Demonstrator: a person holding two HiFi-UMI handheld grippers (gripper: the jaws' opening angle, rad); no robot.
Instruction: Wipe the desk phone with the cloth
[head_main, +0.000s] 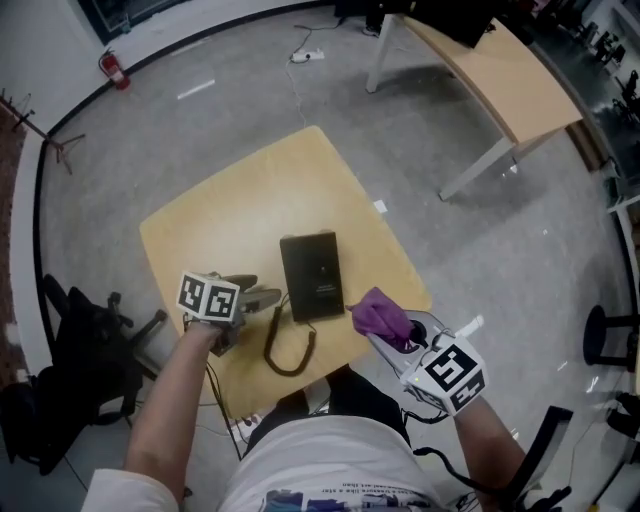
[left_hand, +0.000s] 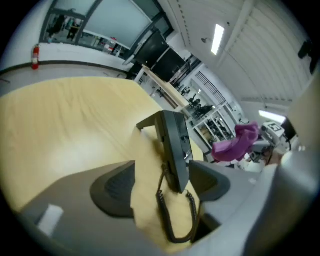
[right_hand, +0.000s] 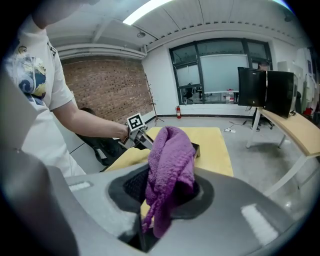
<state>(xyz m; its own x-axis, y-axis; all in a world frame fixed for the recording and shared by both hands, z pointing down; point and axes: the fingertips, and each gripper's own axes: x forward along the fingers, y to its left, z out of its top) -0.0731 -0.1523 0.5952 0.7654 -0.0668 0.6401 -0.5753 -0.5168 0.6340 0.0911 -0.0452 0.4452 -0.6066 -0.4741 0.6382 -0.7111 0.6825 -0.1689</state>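
Observation:
A black desk phone (head_main: 311, 275) lies flat near the front of a small wooden table (head_main: 230, 220), and its coiled cord (head_main: 285, 350) loops toward the near edge. My left gripper (head_main: 263, 297) sits just left of the phone with its jaws wide open. In the left gripper view the phone's (left_hand: 172, 145) near end and cord (left_hand: 172, 215) show between the pads, which do not touch them. My right gripper (head_main: 400, 335) hovers at the table's front right corner, shut on a bunched purple cloth (head_main: 382, 315). That cloth (right_hand: 170, 170) hangs out of the jaws.
A long desk (head_main: 500, 75) stands at the back right with a dark monitor (right_hand: 262, 85) on it. A black office chair (head_main: 90, 330) is close on the left. A cable (head_main: 305, 57) lies on the floor behind the table, and a stool (head_main: 610, 335) stands at the right.

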